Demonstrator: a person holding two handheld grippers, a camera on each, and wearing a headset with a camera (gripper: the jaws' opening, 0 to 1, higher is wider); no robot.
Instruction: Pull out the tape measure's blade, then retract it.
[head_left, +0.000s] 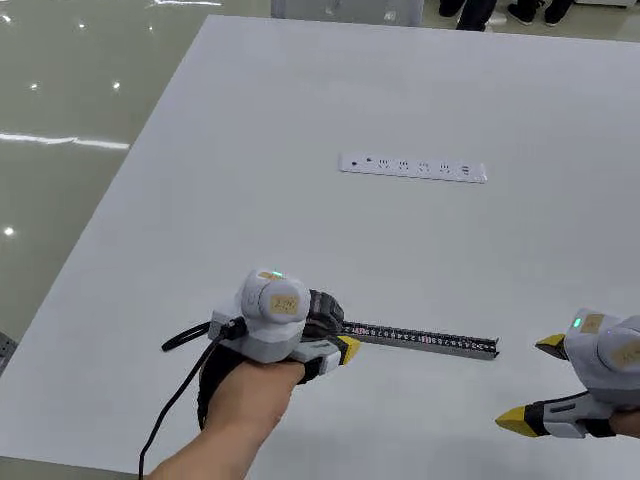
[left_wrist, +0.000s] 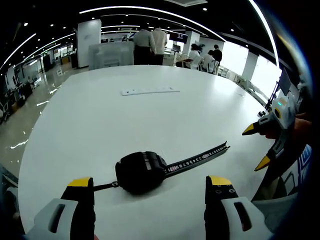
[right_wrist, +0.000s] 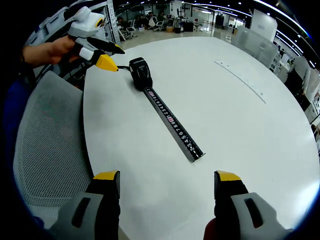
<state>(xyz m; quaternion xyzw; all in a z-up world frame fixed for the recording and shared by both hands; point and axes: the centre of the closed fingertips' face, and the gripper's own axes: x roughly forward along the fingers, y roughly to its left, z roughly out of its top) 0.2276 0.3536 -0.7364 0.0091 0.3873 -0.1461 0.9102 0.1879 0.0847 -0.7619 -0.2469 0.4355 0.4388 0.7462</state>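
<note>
While the tape measure's case (head_left: 322, 312) sits flat on the white table (head_left: 300, 120), its blade (head_left: 420, 340) lies drawn out along the tabletop, numbers up, running away from the case toward the right gripper (head_left: 533, 382). The left gripper (head_left: 345, 340) is right at the case with its jaws spread wide, and in the left gripper view the case lies just ahead of the two yellow tips, touched by neither. A thin black strap (left_wrist: 102, 186) trails from the case toward that gripper. Out past the blade's hook (right_wrist: 196, 156), on the far side from the case, the right gripper hangs with jaws parted and holding nothing, clear of the hook. A power strip (head_left: 413, 168) lies well beyond the case, farther up the table.
</note>
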